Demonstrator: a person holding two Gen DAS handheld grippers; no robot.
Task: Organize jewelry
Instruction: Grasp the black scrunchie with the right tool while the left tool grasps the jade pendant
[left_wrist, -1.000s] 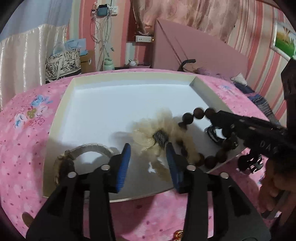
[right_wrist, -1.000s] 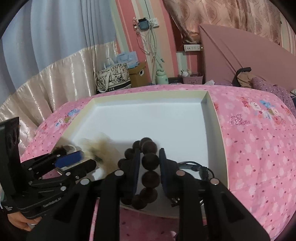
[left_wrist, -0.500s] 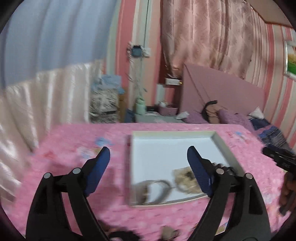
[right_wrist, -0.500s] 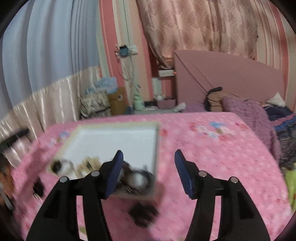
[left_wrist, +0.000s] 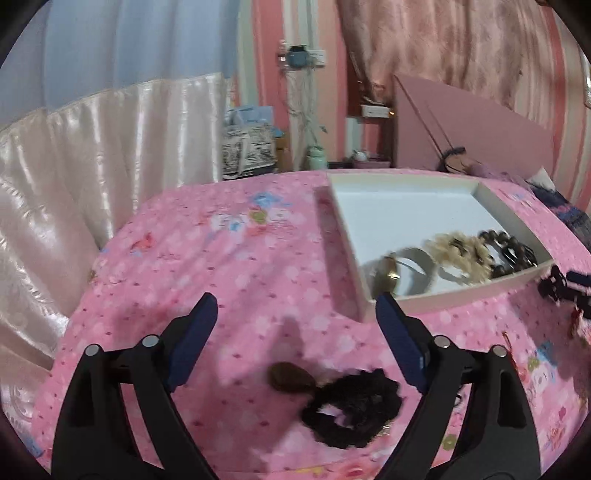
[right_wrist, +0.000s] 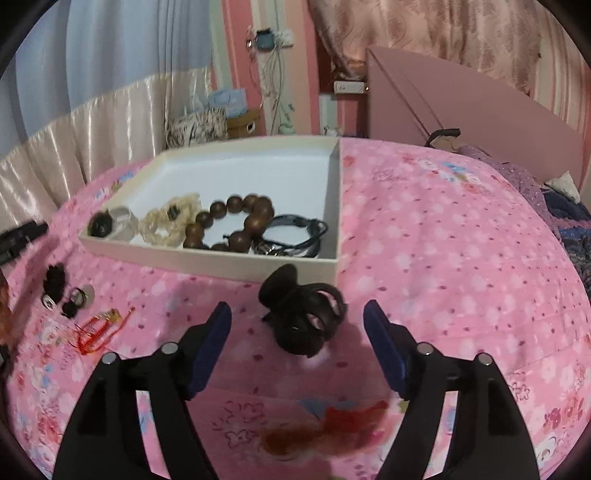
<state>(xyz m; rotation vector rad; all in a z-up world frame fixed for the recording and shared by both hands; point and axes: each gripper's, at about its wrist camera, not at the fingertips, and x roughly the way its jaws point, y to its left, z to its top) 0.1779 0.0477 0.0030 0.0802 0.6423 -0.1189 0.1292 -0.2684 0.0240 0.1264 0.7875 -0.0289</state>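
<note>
While four pieces lie along the near wall of the white box (right_wrist: 207, 258), a black scrunchie (left_wrist: 351, 410) and dark hair claw (right_wrist: 303, 314) are left before it, each framed by a wide-open, empty gripper: left gripper (left_wrist: 295, 347), right gripper (right_wrist: 297, 343), seemingly lined up for pickup.

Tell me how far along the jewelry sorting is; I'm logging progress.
Done: bead bracelet, cream scrunchie and black cord bracelet lie in the white tray. In hand: nothing; left claw and right claw are open. Left: black scrunchie, dark hair clip, red string.
</note>
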